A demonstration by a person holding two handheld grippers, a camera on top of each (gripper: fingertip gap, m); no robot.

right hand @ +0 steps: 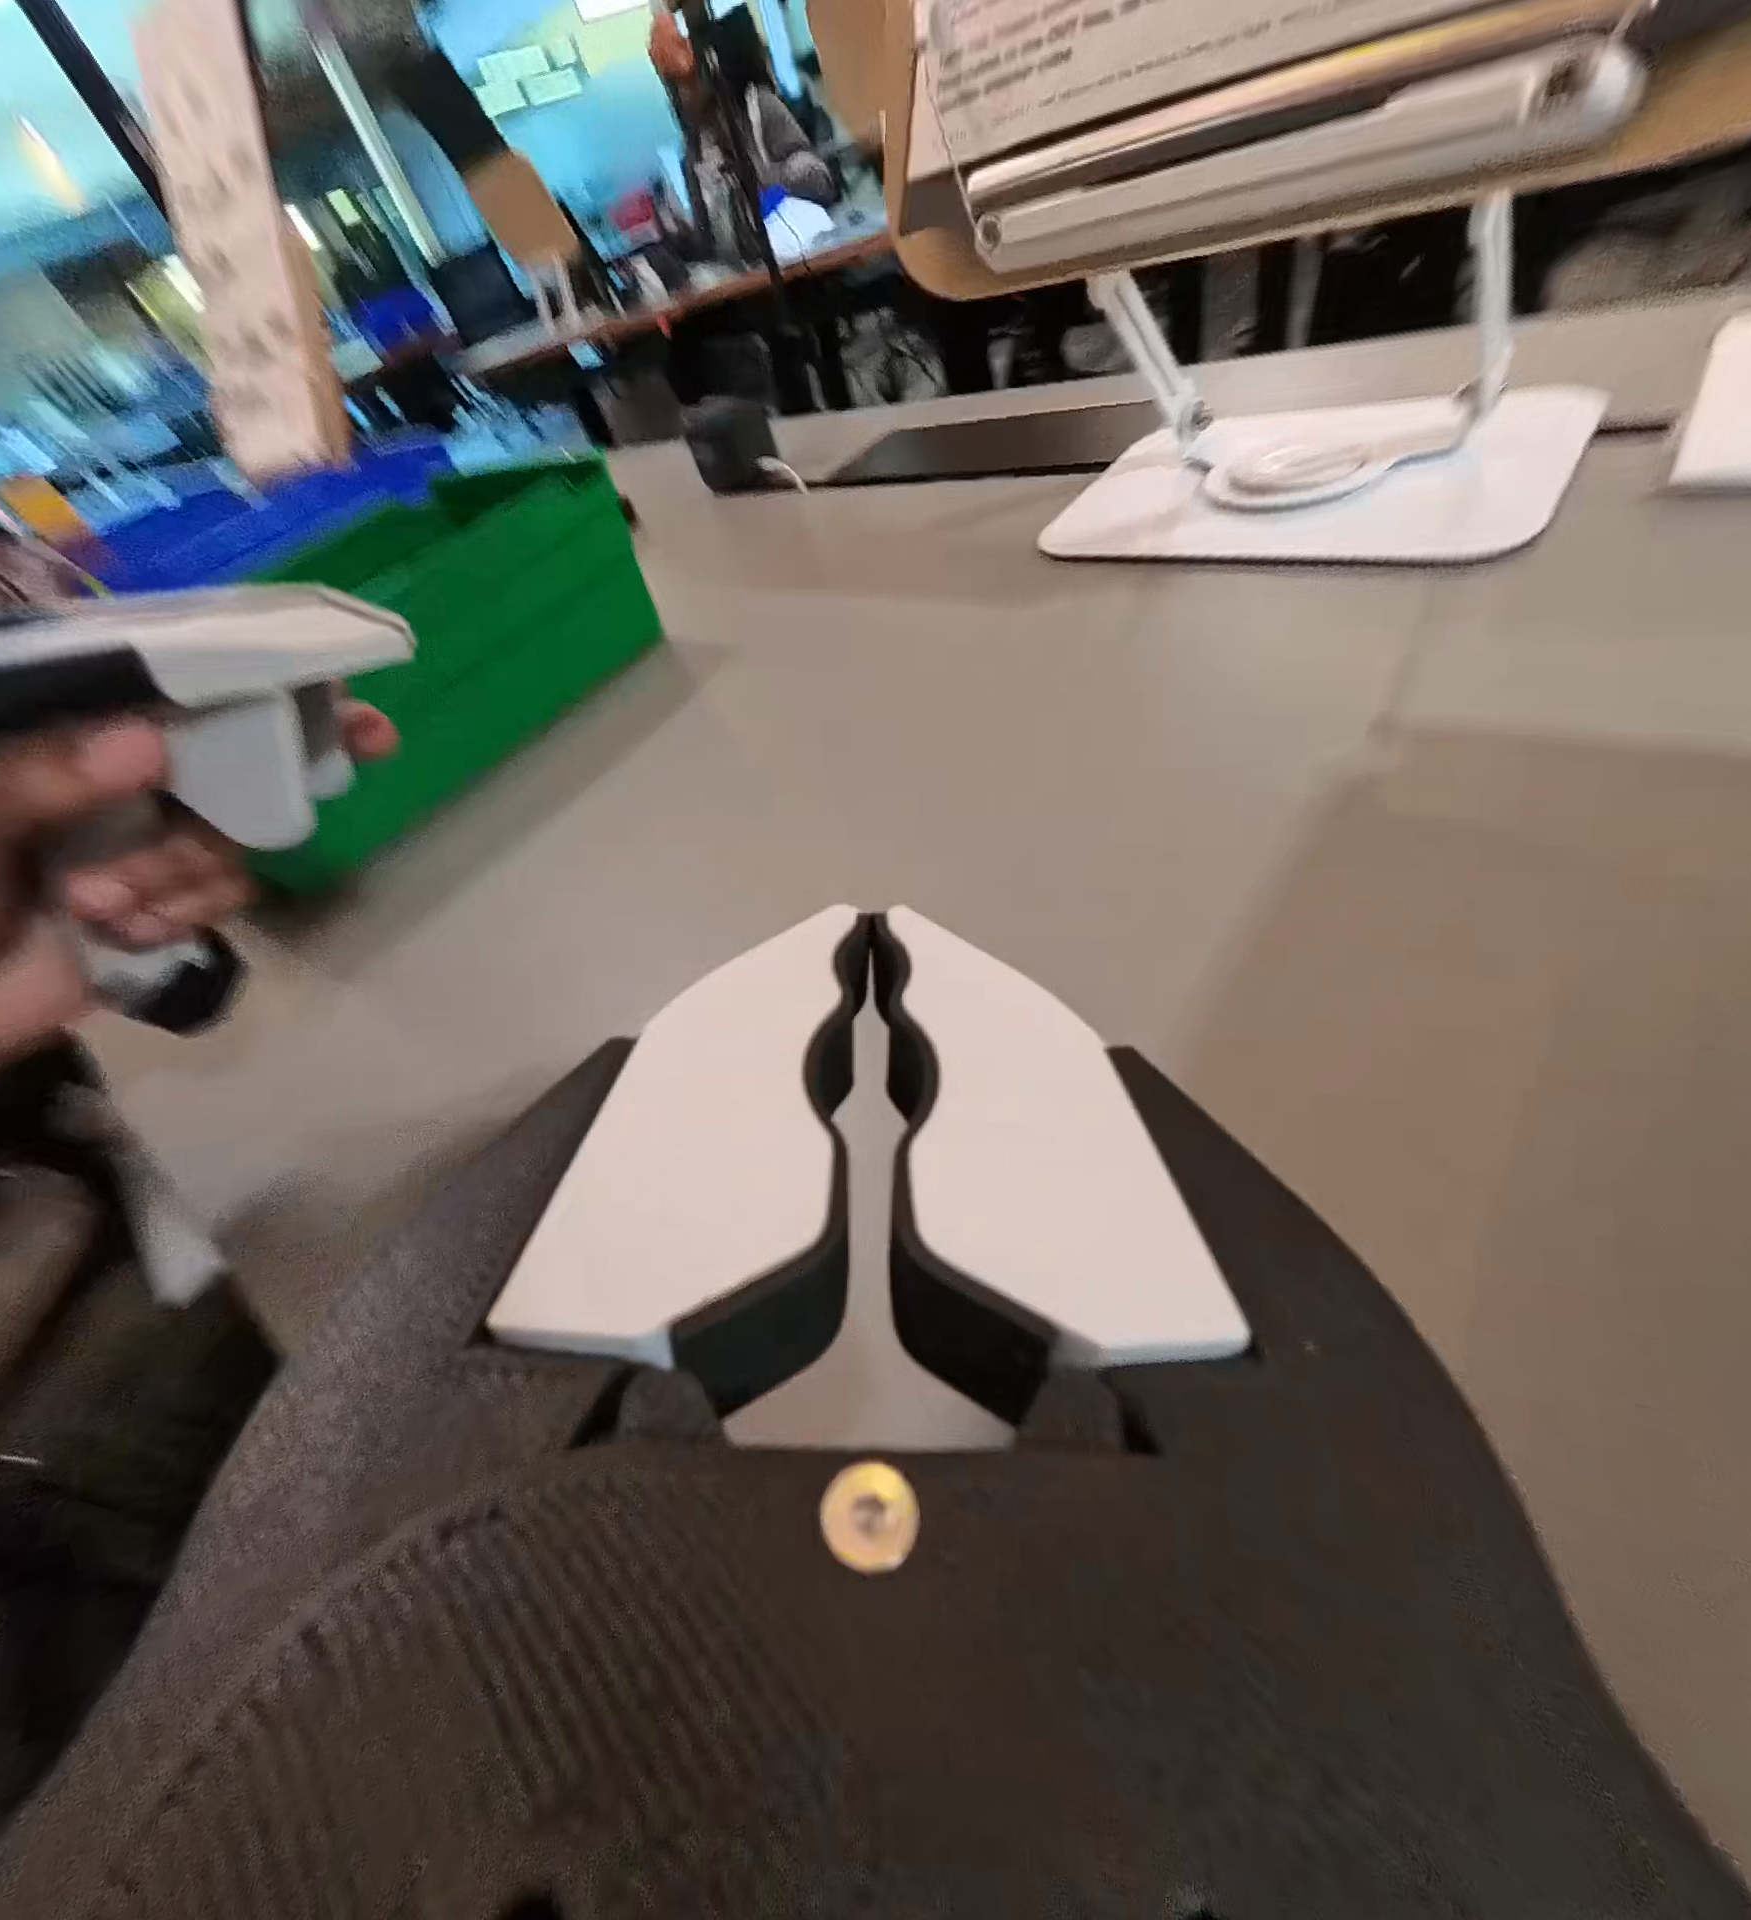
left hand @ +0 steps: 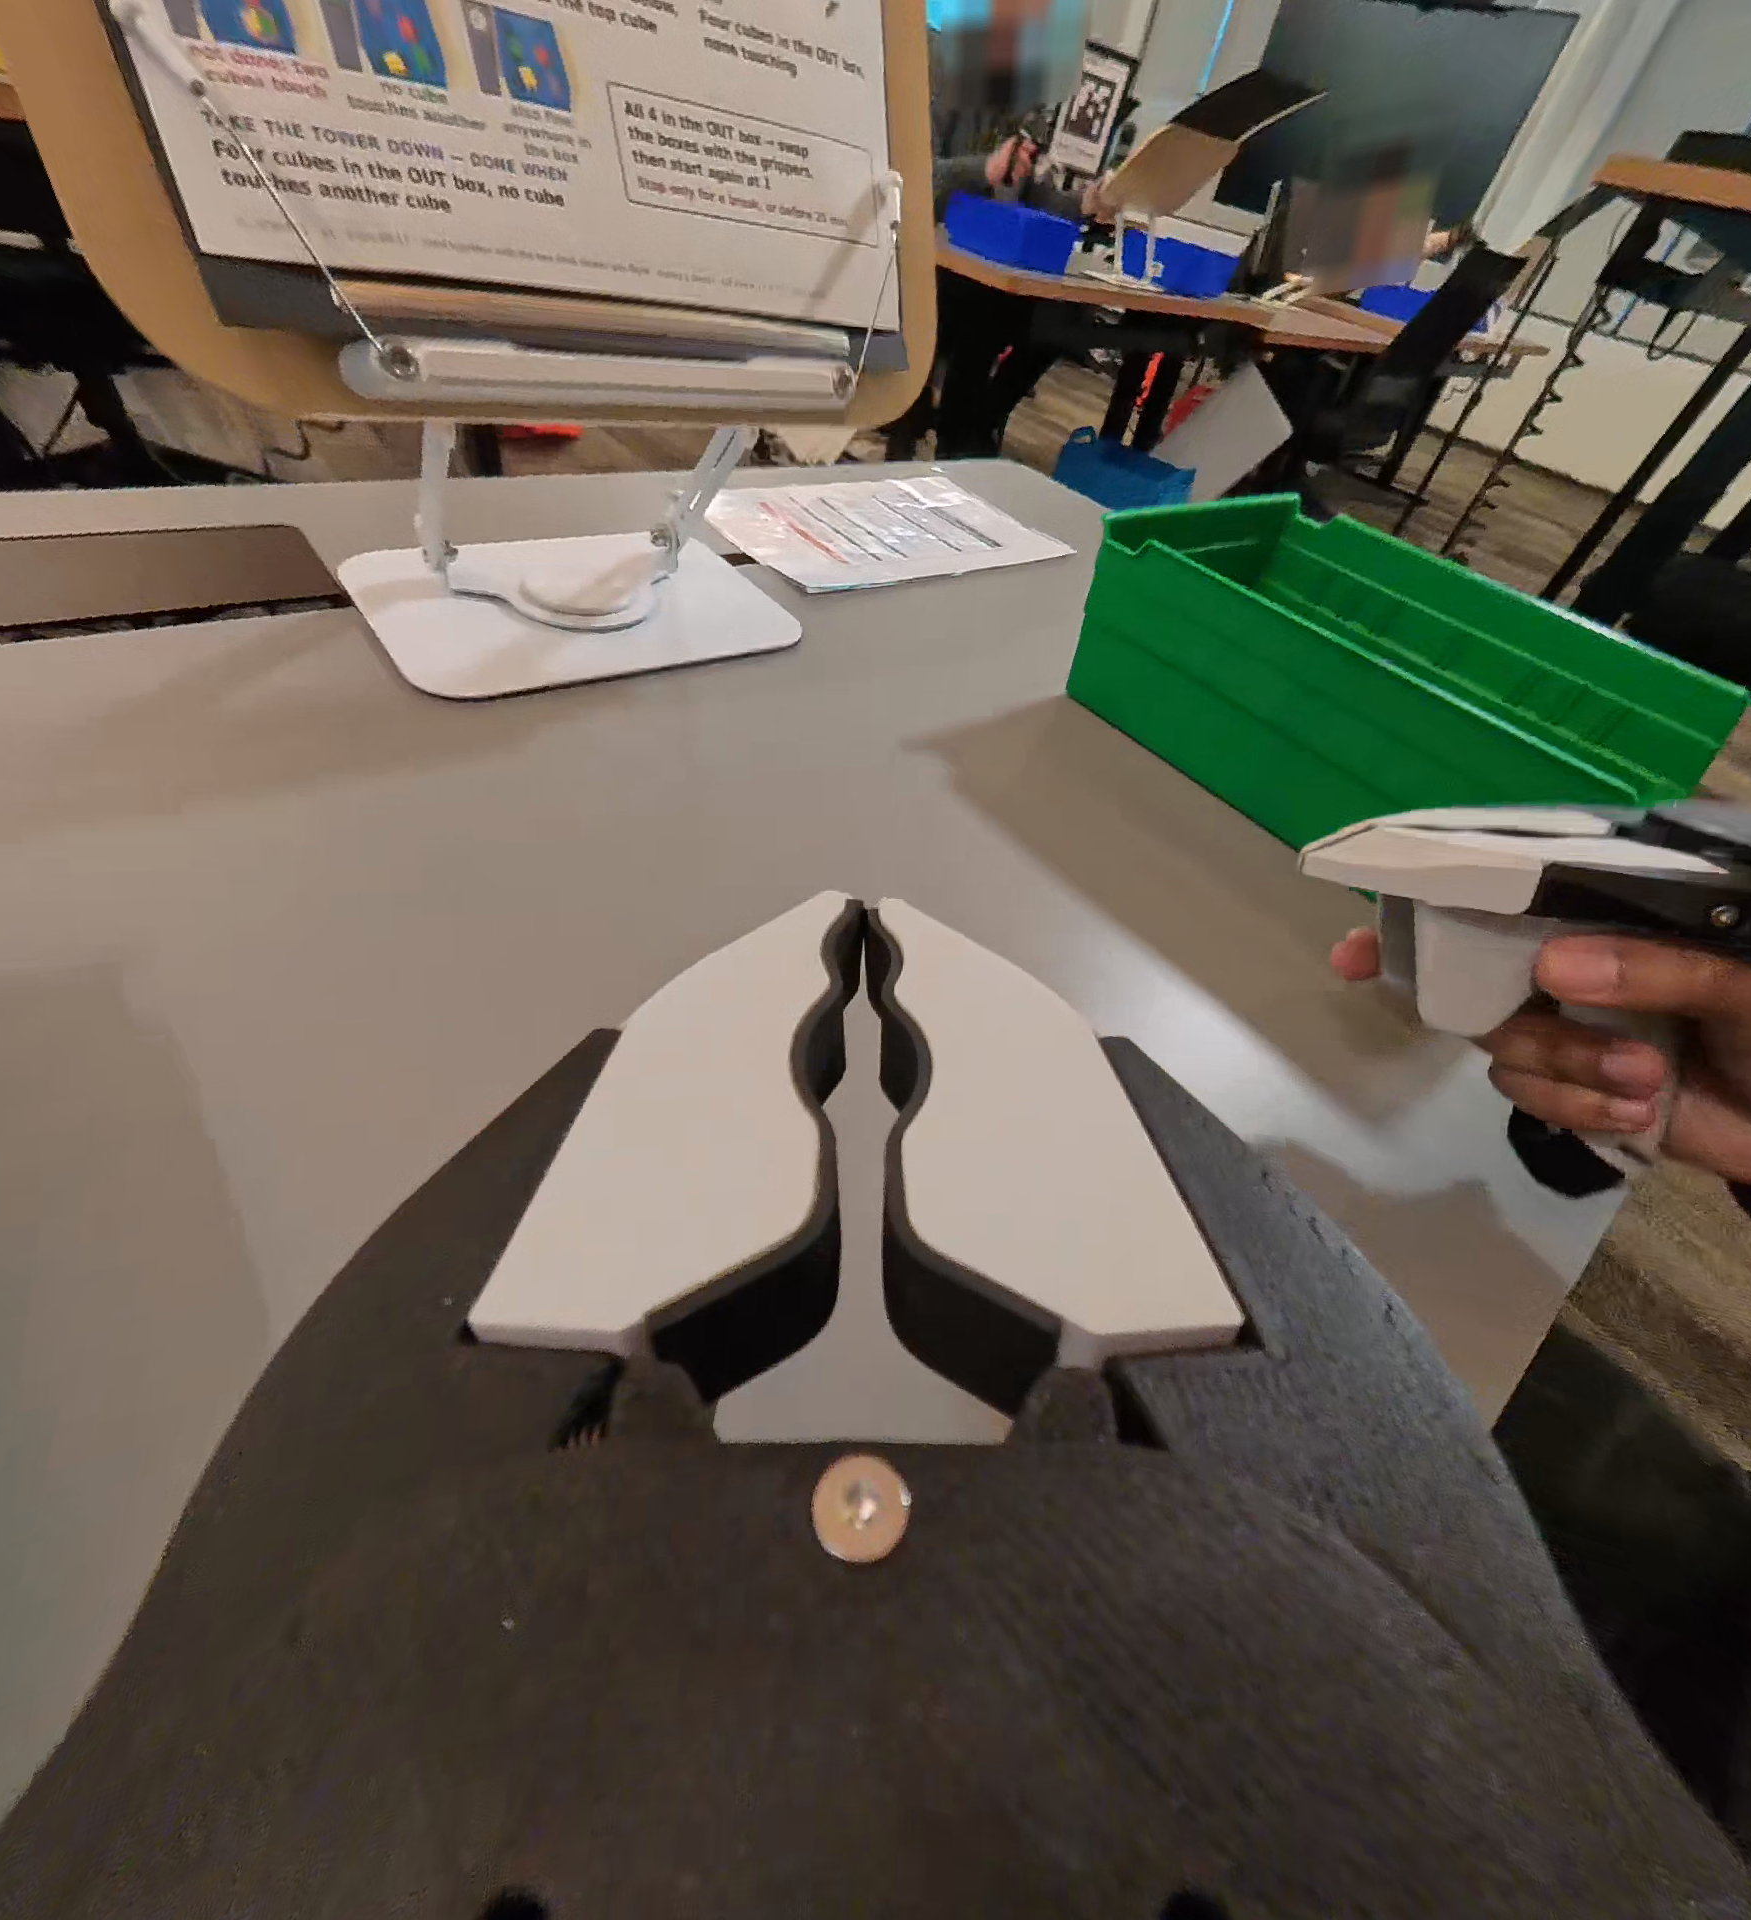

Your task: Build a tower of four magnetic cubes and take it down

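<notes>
My left gripper (left hand: 865,914) is shut with nothing between its pads, above the grey table (left hand: 435,831). My right gripper (right hand: 871,925) is also shut with nothing between its pads, above the same table (right hand: 1058,779). In the left wrist view the right gripper (left hand: 1318,857) shows at the right edge, held by a hand (left hand: 1681,1049), in front of a green bin (left hand: 1370,665). In the right wrist view the left gripper (right hand: 393,634) shows at the left, held by a hand (right hand: 19,862), in front of a green bin (right hand: 497,644).
A white stand (left hand: 580,613) with an instruction sheet (left hand: 538,135) stands at the table's far side; it also shows in the right wrist view (right hand: 1349,478). A clear bag with papers (left hand: 881,530) lies beside it. Other desks, blue bins (left hand: 1016,223) and people are behind.
</notes>
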